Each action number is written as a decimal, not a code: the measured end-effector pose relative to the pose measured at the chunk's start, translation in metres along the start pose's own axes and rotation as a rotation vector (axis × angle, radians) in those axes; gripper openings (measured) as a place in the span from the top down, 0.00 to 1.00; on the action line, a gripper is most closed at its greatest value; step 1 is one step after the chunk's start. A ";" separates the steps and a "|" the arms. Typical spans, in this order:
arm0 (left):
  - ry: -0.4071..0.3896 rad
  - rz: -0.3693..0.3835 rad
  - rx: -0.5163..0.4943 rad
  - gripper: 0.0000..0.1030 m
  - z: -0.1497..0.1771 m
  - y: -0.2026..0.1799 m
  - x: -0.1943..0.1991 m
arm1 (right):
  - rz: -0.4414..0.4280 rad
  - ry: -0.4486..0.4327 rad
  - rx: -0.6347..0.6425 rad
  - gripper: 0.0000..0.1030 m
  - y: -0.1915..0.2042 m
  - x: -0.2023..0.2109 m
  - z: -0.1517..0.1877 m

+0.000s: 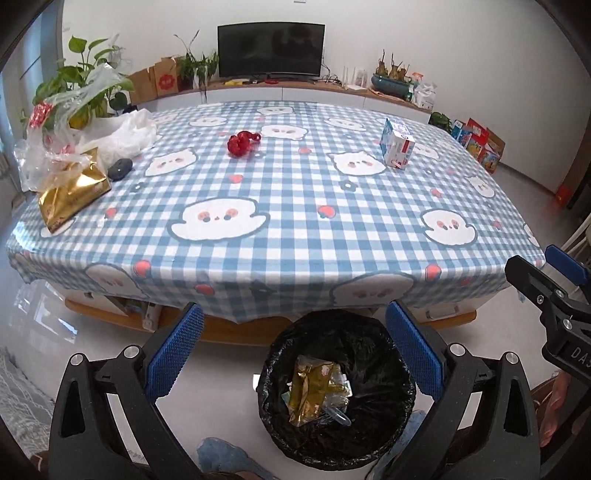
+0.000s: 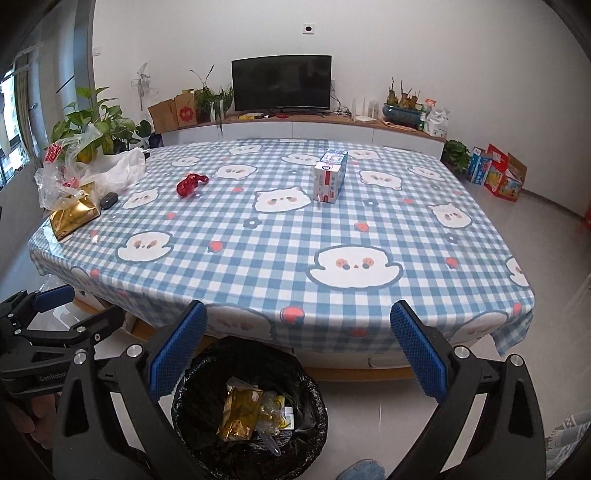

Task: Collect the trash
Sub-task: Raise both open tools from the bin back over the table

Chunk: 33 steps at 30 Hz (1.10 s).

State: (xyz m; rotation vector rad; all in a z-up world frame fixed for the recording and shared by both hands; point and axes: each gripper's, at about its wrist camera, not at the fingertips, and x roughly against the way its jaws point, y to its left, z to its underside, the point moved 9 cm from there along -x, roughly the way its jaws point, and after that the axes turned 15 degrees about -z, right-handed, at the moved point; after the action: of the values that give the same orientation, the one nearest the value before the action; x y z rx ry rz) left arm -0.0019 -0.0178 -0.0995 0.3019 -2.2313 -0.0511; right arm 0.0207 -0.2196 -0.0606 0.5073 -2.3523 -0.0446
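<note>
A checked tablecloth (image 1: 280,206) fills a living room. I hold the left gripper (image 1: 293,354) and right gripper (image 2: 299,354) over the lined bin (image 1: 334,398) at lower centre, both spread wide, holding nothing. A gold wrapper (image 1: 72,197), red scrap (image 1: 242,143) and carton (image 1: 397,142) remain. The crumpled bags could snag. Only the right view shows a wall outlet (image 2: 307,28).

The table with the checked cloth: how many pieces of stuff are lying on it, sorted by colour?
Gold: 1, crinkled gold foil bag
Red: 1, crumpled red wrapper
Blue and white: 1, upright carton
Dark grey: 1, small oval thing
Clear or white: a heap of plastic bags, number unclear
Total: 4 single items plus the heap
</note>
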 end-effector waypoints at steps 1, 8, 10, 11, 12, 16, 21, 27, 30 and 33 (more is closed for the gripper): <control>-0.002 0.004 0.002 0.06 -0.005 0.001 -0.001 | 0.001 -0.005 -0.004 0.08 -0.002 -0.002 -0.004; -0.032 0.001 0.009 0.06 -0.041 0.007 -0.016 | 0.003 -0.034 -0.040 0.08 -0.016 -0.019 -0.031; -0.018 0.002 0.024 0.06 -0.048 0.010 -0.026 | 0.004 -0.032 -0.049 0.08 -0.021 -0.027 -0.037; -0.021 -0.008 0.021 0.06 -0.051 0.011 -0.029 | 0.007 -0.030 -0.051 0.08 -0.024 -0.031 -0.041; -0.025 -0.021 0.015 0.06 -0.056 0.013 -0.033 | 0.012 -0.030 -0.050 0.08 -0.027 -0.034 -0.043; -0.035 -0.025 0.027 0.06 -0.074 0.017 -0.043 | 0.024 -0.030 -0.045 0.08 -0.038 -0.050 -0.057; -0.021 -0.040 0.046 0.06 -0.094 0.023 -0.068 | 0.029 -0.023 -0.057 0.08 -0.050 -0.073 -0.074; -0.013 -0.071 0.053 0.06 -0.118 0.028 -0.100 | 0.049 0.007 -0.051 0.08 -0.063 -0.108 -0.091; -0.010 -0.088 0.055 0.06 -0.132 0.032 -0.118 | 0.057 0.017 -0.043 0.08 -0.066 -0.124 -0.099; 0.007 -0.085 0.068 0.06 -0.143 0.033 -0.135 | 0.062 0.023 -0.040 0.08 -0.069 -0.139 -0.108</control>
State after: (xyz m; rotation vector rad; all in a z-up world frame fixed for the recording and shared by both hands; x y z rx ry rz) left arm 0.1834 0.0554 -0.1076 0.4332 -2.2159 -0.0197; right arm 0.2088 -0.2199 -0.0826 0.4132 -2.3382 -0.0563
